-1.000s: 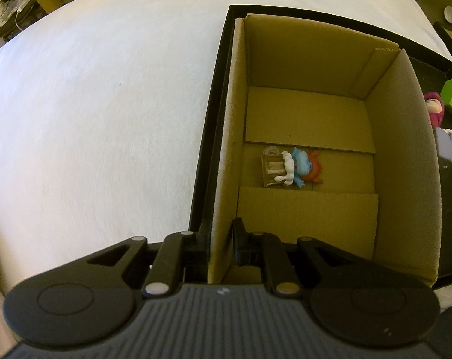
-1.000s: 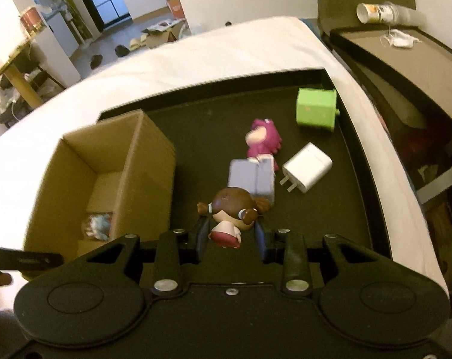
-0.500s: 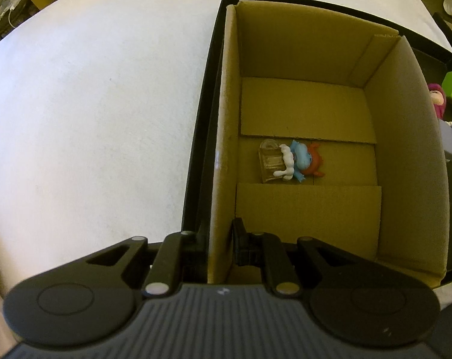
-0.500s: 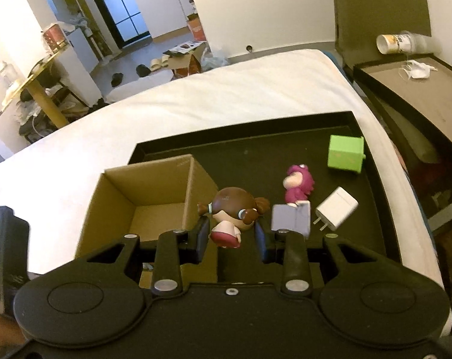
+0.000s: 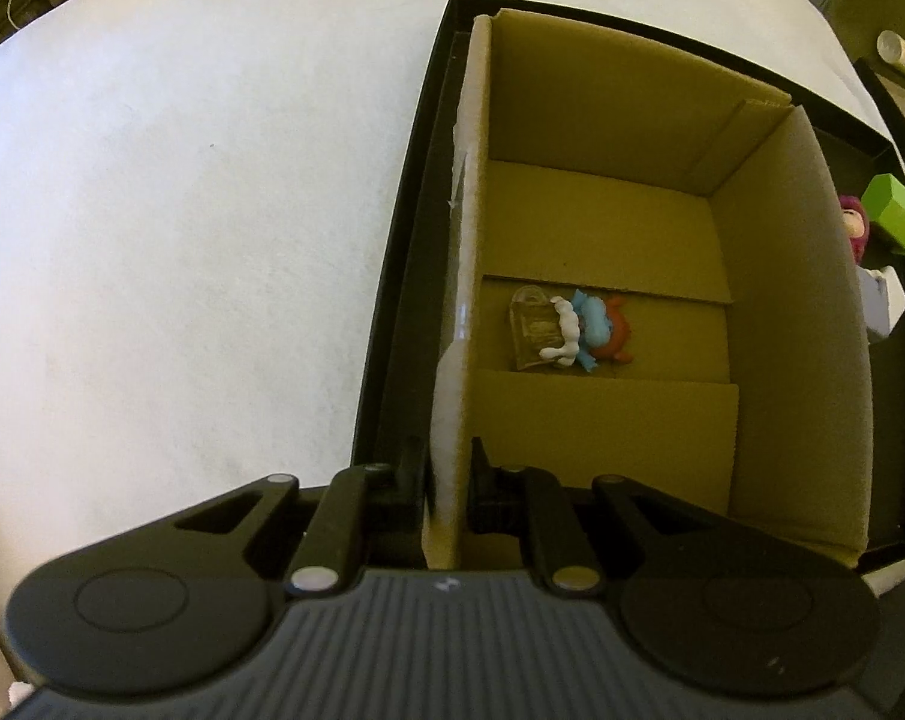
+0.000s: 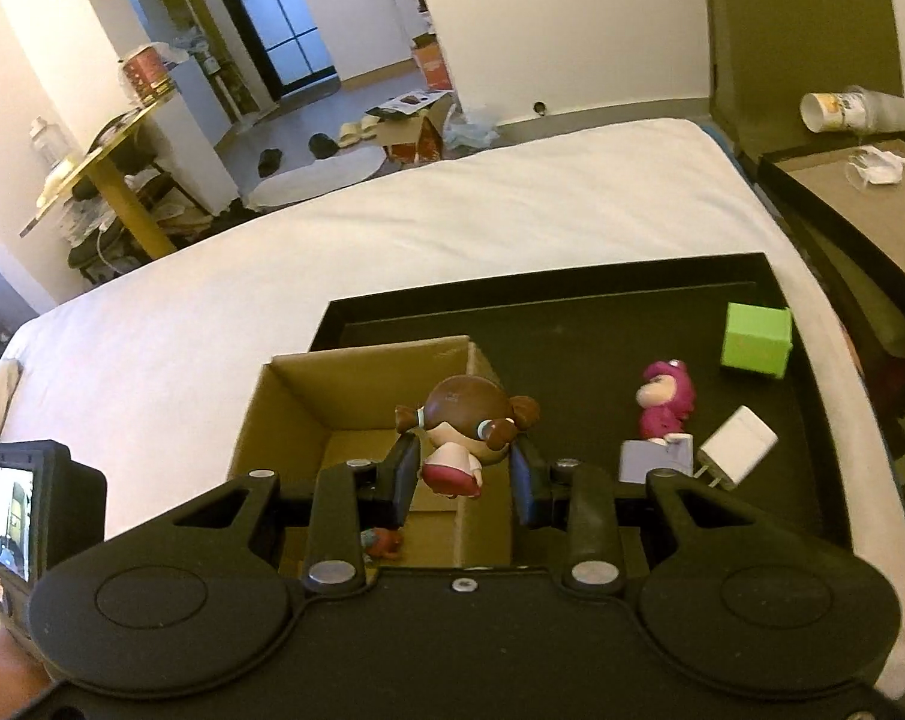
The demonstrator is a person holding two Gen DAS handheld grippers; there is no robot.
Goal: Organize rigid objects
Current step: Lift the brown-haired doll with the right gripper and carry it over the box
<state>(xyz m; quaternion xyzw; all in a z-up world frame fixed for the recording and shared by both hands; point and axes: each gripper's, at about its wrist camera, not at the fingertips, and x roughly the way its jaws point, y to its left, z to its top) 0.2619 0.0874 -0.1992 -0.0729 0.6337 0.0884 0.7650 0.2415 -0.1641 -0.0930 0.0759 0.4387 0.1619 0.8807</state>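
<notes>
Your right gripper (image 6: pixel 461 468) stays clamped on the brown-haired doll (image 6: pixel 467 435), now lifted above the cardboard box (image 6: pixel 356 396); a second ago it hung over the tray floor. Your left gripper (image 5: pixel 446 474) still pinches the box's near-left wall. Only the left view shows the blue-red figure (image 5: pixel 596 333) lying on the box bottom. Only the right view shows the white charger (image 6: pixel 737 447) on the black tray (image 6: pixel 572 324).
</notes>
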